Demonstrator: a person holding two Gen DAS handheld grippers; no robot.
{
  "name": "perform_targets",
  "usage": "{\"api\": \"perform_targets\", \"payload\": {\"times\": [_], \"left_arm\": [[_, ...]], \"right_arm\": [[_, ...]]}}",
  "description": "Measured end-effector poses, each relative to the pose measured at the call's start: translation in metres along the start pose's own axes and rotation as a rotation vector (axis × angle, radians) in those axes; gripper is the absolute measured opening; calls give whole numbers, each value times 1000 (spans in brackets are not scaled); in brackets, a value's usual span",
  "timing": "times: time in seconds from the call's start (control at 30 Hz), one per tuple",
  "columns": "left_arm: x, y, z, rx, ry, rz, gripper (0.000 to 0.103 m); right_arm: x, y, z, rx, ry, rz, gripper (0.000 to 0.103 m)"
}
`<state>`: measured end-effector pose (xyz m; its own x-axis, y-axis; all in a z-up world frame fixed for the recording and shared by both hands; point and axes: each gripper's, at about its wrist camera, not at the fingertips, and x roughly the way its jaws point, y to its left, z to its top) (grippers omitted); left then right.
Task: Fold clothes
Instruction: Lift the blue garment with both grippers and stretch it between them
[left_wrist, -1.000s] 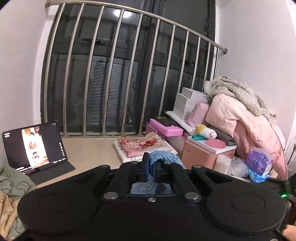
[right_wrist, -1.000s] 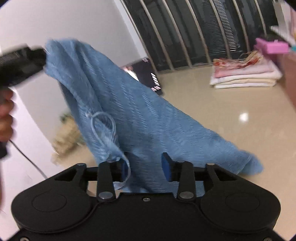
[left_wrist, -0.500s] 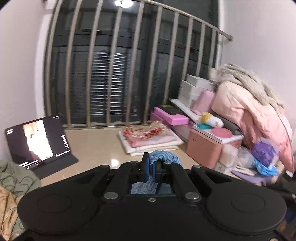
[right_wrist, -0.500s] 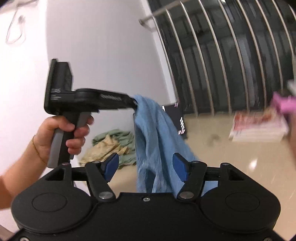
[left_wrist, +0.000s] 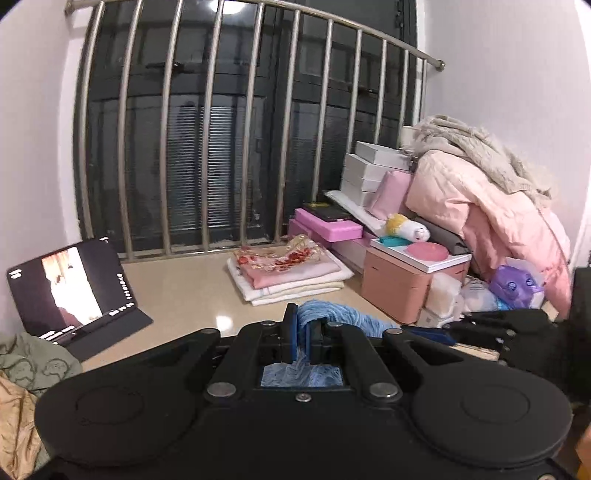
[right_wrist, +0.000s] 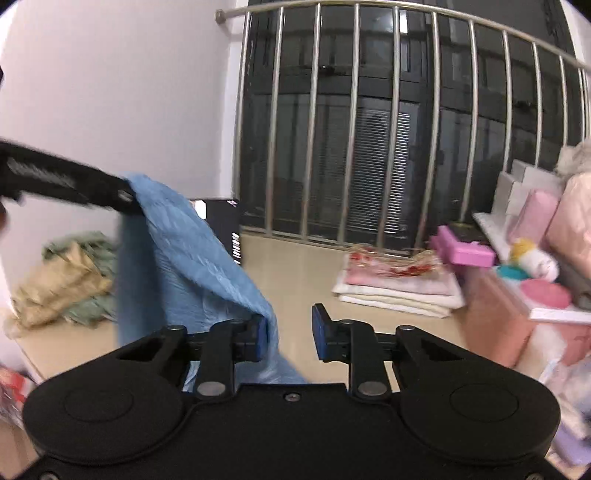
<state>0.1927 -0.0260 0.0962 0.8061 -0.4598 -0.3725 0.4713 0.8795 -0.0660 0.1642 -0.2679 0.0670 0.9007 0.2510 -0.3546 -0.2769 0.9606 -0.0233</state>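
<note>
Cloth, a blue ribbed garment, hangs off the floor from the left tongs, whose pads stay clamped tight on a bunched fold of it, just as they were a second ago. In the right wrist view the same garment drapes down from the tip of those left tongs and trails to the right tongs.

The change is on the right. A second ago the right tongs were low under a spread sheet of the fabric; now they are higher, rolled level, and facing the barred window. Their jaws widened half a second ago and are closing at this moment. A gap shows between the pads, with the cloth's edge lying against the left-hand pad only, so nothing is pinched yet.

My reading: the person is hunting for a second corner so the garment can be stretched out between both hands before folding. The fold itself is not begun. A neat stack of folded linens lies on the tiled floor by the window, well apart from a crumpled green and tan heap by the wall.
</note>
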Motion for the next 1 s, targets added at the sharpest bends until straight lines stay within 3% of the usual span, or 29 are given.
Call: {"api": "perform_targets", "payload": {"times": [0.07, 0.2, 0.33, 0.4, 0.6, 0.73, 0.83, 0.87, 0.9, 0.93, 1.0], "left_arm": [[1, 3, 0, -7, 5, -28, 4], [8, 16, 1, -94, 21, -76, 8], [15, 28, 2, -194, 21, -127, 13], [12, 25, 1, -203, -1, -126, 30], [5, 7, -7, -155, -30, -150, 58], [22, -7, -18, -137, -2, -152, 65], [40, -10, -26, -162, 21, -162, 65], [42, -6, -26, -183, 12, -176, 60], [44, -1, -26, -204, 3, -190, 31], [46, 3, -26, -225, -5, -205, 13], [41, 19, -23, -270, -32, -207, 8]], "right_arm": [[-1, -4, 11, -41, -29, -18, 2], [-6, -19, 46, -89, -119, -45, 2], [-20, -43, 103, -37, -174, 36, 2], [-23, -46, 123, -29, -179, 57, 2], [-23, -43, 149, 14, -173, 109, 2], [-28, -34, 152, 24, -181, 139, 2], [-34, -27, 153, 32, -195, 171, 2], [-37, -26, 154, 30, -203, 174, 2], [-39, -25, 155, 25, -211, 170, 2], [-42, -27, 155, 21, -219, 161, 2], [-47, -37, 153, 14, -233, 112, 2]]}}
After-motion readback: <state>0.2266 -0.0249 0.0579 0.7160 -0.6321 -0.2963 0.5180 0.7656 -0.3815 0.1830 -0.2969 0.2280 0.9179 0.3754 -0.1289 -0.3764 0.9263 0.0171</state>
